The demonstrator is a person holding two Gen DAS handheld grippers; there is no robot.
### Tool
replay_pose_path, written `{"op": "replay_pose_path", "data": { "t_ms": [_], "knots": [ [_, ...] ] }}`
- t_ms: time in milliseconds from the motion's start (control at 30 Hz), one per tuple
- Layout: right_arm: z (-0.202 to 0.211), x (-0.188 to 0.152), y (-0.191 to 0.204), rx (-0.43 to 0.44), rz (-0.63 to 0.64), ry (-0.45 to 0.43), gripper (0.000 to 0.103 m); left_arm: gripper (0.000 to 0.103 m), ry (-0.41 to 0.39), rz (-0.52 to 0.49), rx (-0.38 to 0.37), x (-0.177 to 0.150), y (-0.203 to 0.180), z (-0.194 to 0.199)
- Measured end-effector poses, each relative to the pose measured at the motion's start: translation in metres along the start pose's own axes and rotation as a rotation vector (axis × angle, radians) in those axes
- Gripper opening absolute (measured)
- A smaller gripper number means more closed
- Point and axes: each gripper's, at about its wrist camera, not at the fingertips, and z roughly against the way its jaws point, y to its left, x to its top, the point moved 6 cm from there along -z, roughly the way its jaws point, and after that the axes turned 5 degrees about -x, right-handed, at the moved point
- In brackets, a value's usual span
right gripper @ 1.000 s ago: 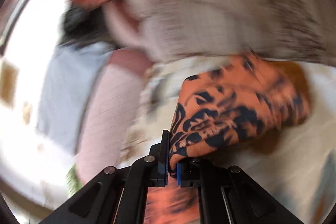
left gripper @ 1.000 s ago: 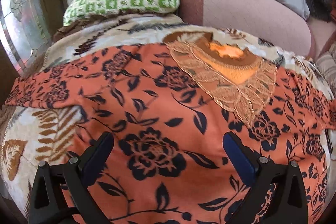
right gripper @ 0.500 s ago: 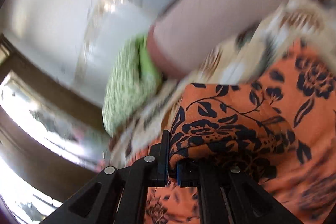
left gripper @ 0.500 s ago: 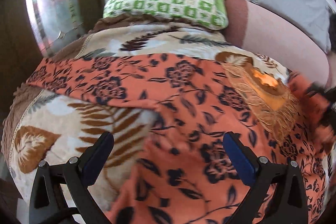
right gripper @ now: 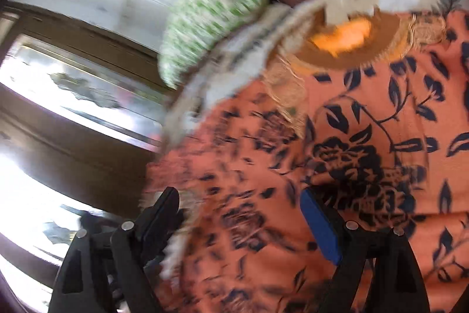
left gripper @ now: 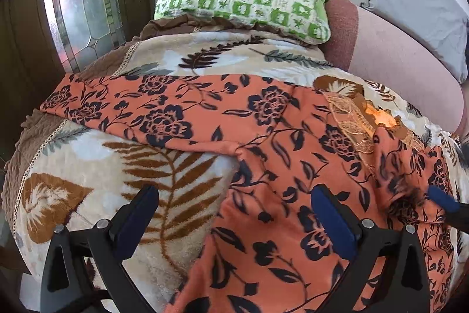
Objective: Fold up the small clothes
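The orange floral top (left gripper: 293, 154) lay flat on the leaf-print blanket (left gripper: 88, 166), its one outstretched sleeve (left gripper: 140, 110) running long toward the window side — away from the right gripper (right gripper: 243, 225), nearer the left gripper (left gripper: 234, 213). The right jaws had just been opening, wide now; the blurred cloth under them seemed released. The left gripper hovered agape and empty, straddling the top's side edge.
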Motion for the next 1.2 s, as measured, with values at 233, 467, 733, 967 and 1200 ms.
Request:
{"op": "replay_pose_path", "data": {
  "t_ms": [233,467,733,967,1200],
  "knots": [
    [0.095,0.008,-0.083,0.029,-0.343,-0.302,0.085,0.103,-0.071,-0.186,-0.099,-0.004,-0.069,0.009],
    [0.102,0.01,-0.18,-0.163,-0.626,-0.353,0.053,0.103,-0.083,-0.384,-0.142,-0.017,-0.14,-0.001],
    [0.122,0.026,-0.201,0.007,-0.792,-0.35,0.046,0.103,-0.024,-0.6,-0.051,-0.025,-0.203,-0.05],
    [0.15,0.045,-0.215,-0.075,-0.755,-0.387,0.047,0.068,0.091,-0.534,-0.133,-0.026,-0.204,-0.069],
    [0.128,0.044,-0.229,-0.108,-0.819,-0.317,0.057,0.026,0.138,-0.449,-0.282,-0.019,-0.195,-0.064]
  ]
}}
